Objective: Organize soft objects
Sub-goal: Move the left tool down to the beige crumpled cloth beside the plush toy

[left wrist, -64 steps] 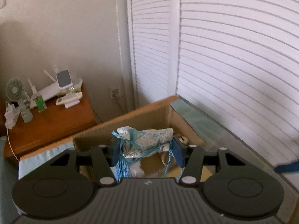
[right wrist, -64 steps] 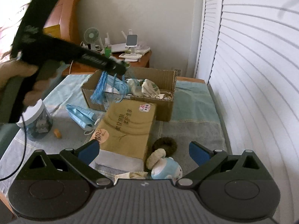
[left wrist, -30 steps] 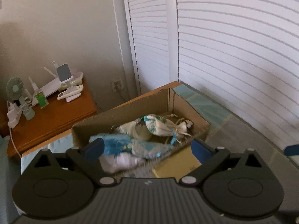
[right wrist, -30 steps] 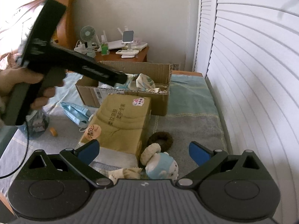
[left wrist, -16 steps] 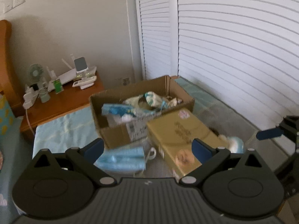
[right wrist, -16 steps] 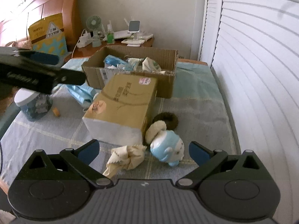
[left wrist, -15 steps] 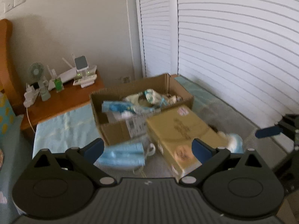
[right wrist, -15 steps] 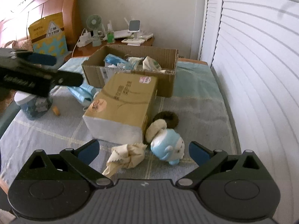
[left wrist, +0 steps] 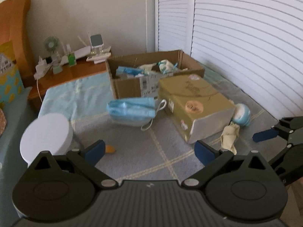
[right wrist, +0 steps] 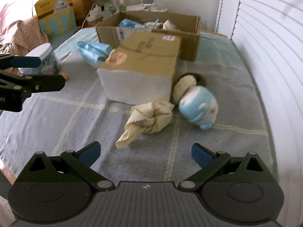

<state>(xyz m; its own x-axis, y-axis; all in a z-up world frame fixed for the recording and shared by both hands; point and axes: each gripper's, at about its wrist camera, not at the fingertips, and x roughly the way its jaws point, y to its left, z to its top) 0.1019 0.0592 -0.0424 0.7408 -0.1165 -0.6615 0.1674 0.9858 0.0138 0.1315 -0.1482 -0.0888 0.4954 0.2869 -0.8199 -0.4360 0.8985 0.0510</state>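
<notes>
A bed [right wrist: 56,117] covered with a grey-blue checked blanket fills the scene, with white louvred doors [left wrist: 246,47] along its right side and a wooden nightstand [left wrist: 75,75] at the far end, crowded with a small fan [left wrist: 50,44] and chargers. Far on the bed, an open cardboard box [right wrist: 189,43] holds blue and cream soft items. A closed brown carton [right wrist: 147,60] lies just in front of it, blocking the direct line to it. A stack of blue face masks [left wrist: 132,109] lies left of the carton; a crumpled cream cloth [right wrist: 149,121] and a blue-and-white plush toy [right wrist: 198,107] lie at its near end. A white-lidded jar [left wrist: 45,134] stands near left. The left hand-held gripper [left wrist: 149,152] and the right hand-held gripper [right wrist: 144,152] are both spread wide, empty.
</notes>
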